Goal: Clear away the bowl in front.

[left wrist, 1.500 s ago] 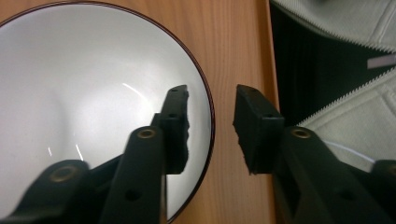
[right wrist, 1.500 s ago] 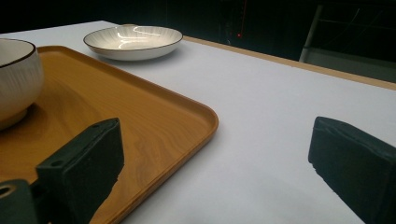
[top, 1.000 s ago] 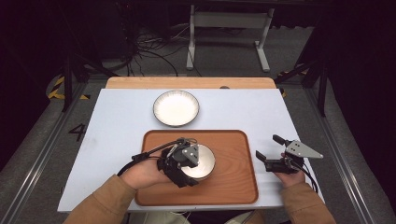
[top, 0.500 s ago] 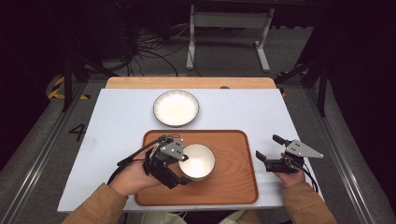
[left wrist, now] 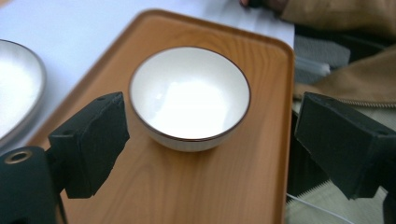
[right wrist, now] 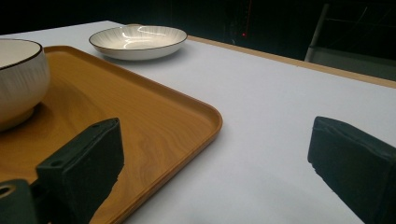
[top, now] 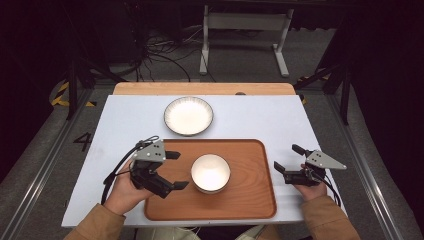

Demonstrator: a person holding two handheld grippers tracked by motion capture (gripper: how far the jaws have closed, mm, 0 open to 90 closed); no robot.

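High view: white bowl (top: 210, 172) stands on the wooden tray (top: 250, 200), just beyond the tips of the left gripper (top: 176, 170); its jaws have just been opening, nothing between them. Right gripper (top: 288, 157) sits off the tray's far side, jaws apart, empty.

Left gripper view: bowl ahead of the spread jaws, clear of both.

Right gripper view: tray edge crosses between the wide jaws; plate (right wrist: 137, 41) far ahead.

bowl (top: 210, 173) | white, dark-rimmed | upright, empty | on wooden tray (top: 250, 202)
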